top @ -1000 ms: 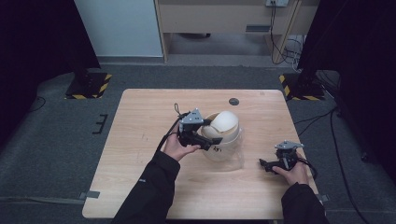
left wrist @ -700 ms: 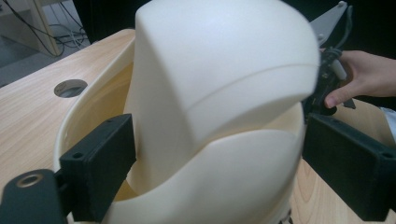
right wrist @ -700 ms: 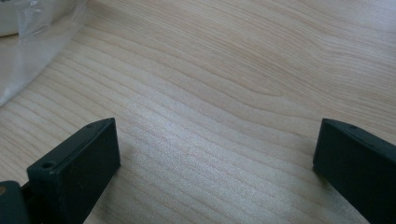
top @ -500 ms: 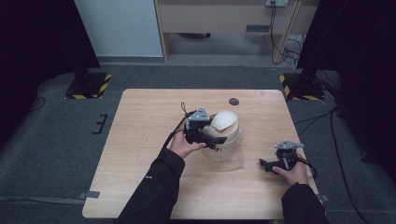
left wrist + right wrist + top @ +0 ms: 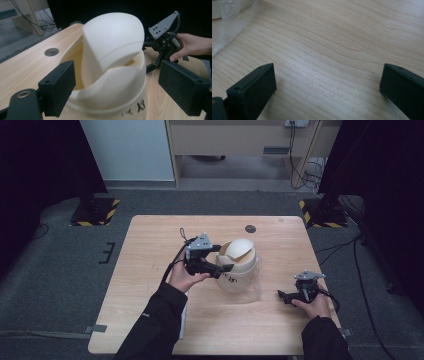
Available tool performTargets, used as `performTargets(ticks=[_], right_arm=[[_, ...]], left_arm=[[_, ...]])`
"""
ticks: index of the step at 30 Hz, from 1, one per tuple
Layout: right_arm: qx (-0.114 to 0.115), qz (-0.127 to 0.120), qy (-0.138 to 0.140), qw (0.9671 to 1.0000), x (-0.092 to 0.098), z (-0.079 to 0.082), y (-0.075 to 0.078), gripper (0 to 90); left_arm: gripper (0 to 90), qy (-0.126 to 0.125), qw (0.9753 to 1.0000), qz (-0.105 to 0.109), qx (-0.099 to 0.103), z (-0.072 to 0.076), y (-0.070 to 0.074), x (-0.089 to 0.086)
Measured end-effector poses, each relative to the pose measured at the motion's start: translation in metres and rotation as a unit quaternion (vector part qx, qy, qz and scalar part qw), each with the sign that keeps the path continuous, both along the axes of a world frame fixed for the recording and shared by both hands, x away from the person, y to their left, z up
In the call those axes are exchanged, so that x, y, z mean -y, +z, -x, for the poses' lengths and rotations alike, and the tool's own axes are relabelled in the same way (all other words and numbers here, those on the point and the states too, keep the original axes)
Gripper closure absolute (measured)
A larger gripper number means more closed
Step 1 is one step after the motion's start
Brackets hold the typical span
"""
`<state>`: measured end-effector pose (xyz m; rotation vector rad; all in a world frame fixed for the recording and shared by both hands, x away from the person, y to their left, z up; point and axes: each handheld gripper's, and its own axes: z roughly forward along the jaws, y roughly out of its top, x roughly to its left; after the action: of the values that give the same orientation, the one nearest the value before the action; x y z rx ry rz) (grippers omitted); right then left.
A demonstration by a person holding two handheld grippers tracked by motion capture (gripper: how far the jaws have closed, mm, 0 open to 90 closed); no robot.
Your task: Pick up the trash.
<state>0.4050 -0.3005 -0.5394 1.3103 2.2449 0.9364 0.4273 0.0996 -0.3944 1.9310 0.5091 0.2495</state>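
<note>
A small white bin (image 5: 239, 270) with a domed swing lid (image 5: 112, 40) stands in the middle of the wooden table (image 5: 150, 250). The lid is tilted, which leaves a gap into the bin. My left gripper (image 5: 223, 260) is at the bin's left side, up at the lid. It is open, with its jaws on either side of the bin's top (image 5: 117, 75). My right gripper (image 5: 284, 296) rests low on the table near the front right, open over bare wood (image 5: 327, 82), a hand's width from the bin.
Clear plastic film (image 5: 252, 287) lies around the bin's base and reaches toward the right gripper (image 5: 227, 22). A round dark hole (image 5: 250, 228) sits near the table's far edge. The other hand and its gripper (image 5: 163, 37) show beyond the bin.
The left gripper has shifted a little right and back at the bin's top, and the swing lid now stands tilted open. The right gripper has stayed in place.
</note>
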Motion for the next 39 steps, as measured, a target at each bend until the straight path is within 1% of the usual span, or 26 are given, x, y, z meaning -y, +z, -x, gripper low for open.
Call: performTargets(ticks=[2, 3, 5, 8, 9, 10, 14, 15, 16, 17, 18, 19, 20, 22, 23, 24, 25, 26, 29, 31, 32, 33, 34, 35, 37, 39], right_arm=[[0.0, 0.0, 0.0, 1.0, 0.0, 0.0, 0.0, 0.8], [0.0, 0.0, 0.0, 1.0, 0.0, 0.0, 0.0, 0.8], [0.0, 0.0, 0.0, 1.0, 0.0, 0.0, 0.0, 0.8], [0.0, 0.0, 0.0, 1.0, 0.0, 0.0, 0.0, 0.8], [0.0, 0.0, 0.0, 1.0, 0.0, 0.0, 0.0, 0.8], [0.0, 0.0, 0.0, 1.0, 0.0, 0.0, 0.0, 0.8], [0.0, 0.0, 0.0, 1.0, 0.0, 0.0, 0.0, 0.8], [0.0, 0.0, 0.0, 1.0, 0.0, 0.0, 0.0, 0.8], [0.0, 0.0, 0.0, 1.0, 0.0, 0.0, 0.0, 0.8], [0.0, 0.0, 0.0, 1.0, 0.0, 0.0, 0.0, 0.9], [0.0, 0.0, 0.0, 1.0, 0.0, 0.0, 0.0, 0.9], [0.0, 0.0, 0.0, 1.0, 0.0, 0.0, 0.0, 0.9], [0.0, 0.0, 0.0, 1.0, 0.0, 0.0, 0.0, 0.9], [0.0, 0.0, -0.001, 1.0, 0.0, 0.0, 0.0, 1.0], [0.001, 0.0, -0.001, 1.0, 0.0, 0.0, 0.0, 1.0], [0.0, 0.001, -0.001, 1.0, 0.0, 0.001, 0.0, 1.1], [0.0, 0.0, -0.001, 1.0, 0.0, 0.001, 0.0, 1.1], [0.0, 0.0, -0.001, 1.0, 0.0, 0.001, 0.0, 1.2], [0.001, 0.0, -0.002, 1.0, 0.0, 0.001, 0.0, 1.4], [0.001, 0.0, -0.002, 1.0, 0.0, 0.001, 0.0, 1.5], [0.001, 0.0, -0.003, 1.0, 0.0, 0.001, 0.0, 1.6], [0.001, 0.0, -0.003, 1.0, -0.001, 0.001, 0.0, 1.6], [0.001, 0.0, -0.003, 1.0, -0.001, 0.001, 0.0, 1.6], [0.0, -0.001, -0.004, 1.0, -0.001, 0.001, 0.0, 1.6], [0.0, 0.0, -0.004, 1.0, -0.001, 0.001, 0.0, 1.6], [0.0, -0.001, -0.004, 1.0, -0.001, 0.001, 0.0, 1.6]], left_arm=[[14.2, 0.01, 0.9999, 0.002, 0.007, 0.008, 0.005, -0.013], [14.9, 0.01, 0.9999, 0.002, 0.007, 0.008, 0.005, -0.013], [16.0, 0.036, 0.9992, 0.003, 0.015, 0.02, 0.01, -0.035], [19.0, 0.069, 0.9975, 0.001, 0.016, 0.036, 0.005, -0.054], [19.6, 0.069, 0.9975, 0.001, 0.016, 0.036, 0.005, -0.054], [19.6, 0.081, 0.9966, -0.001, 0.014, 0.041, 0.002, -0.06], [21.6, 0.128, 0.9915, -0.024, -0.001, 0.057, -0.017, -0.083], [22.3, 0.147, 0.9884, -0.035, -0.013, 0.063, -0.028, -0.093], [22.5, 0.155, 0.9868, -0.042, -0.021, 0.066, -0.034, -0.097], [22.6, 0.155, 0.9868, -0.042, -0.021, 0.066, -0.034, -0.097], [22.5, 0.17, 0.9832, -0.056, -0.034, 0.071, -0.046, -0.102], [22.6, 0.176, 0.9815, -0.061, -0.045, 0.073, -0.052, -0.104], [22.9, 0.177, 0.9808, -0.061, -0.054, 0.074, -0.058, -0.104], [23.1, 0.177, 0.9803, -0.065, -0.058, 0.075, -0.064, -0.104], [23.6, 0.182, 0.9771, -0.082, -0.073, 0.076, -0.075, -0.102], [24.7, 0.183, 0.9756, -0.088, -0.084, 0.075, -0.08, -0.101], [25.8, 0.186, 0.974, -0.088, -0.095, 0.074, -0.085, -0.099], [26.9, 0.186, 0.974, -0.088, -0.095, 0.074, -0.085, -0.099], [30.1, 0.195, 0.9676, -0.092, -0.132, 0.073, -0.1, -0.093], [31.3, 0.198, 0.9642, -0.106, -0.141, 0.072, -0.106, -0.089], [33.9, 0.204, 0.9611, -0.111, -0.148, 0.072, -0.112, -0.085], [35.0, 0.206, 0.9596, -0.118, -0.151, 0.072, -0.114, -0.083], [36.4, 0.206, 0.9596, -0.118, -0.151, 0.072, -0.114, -0.083], [37.3, 0.207, 0.9566, -0.131, -0.158, 0.073, -0.119, -0.079], [39.3, 0.209, 0.9529, -0.145, -0.164, 0.073, -0.123, -0.076], [42.4, 0.211, 0.9523, -0.149, -0.163, 0.073, -0.125, -0.075]])
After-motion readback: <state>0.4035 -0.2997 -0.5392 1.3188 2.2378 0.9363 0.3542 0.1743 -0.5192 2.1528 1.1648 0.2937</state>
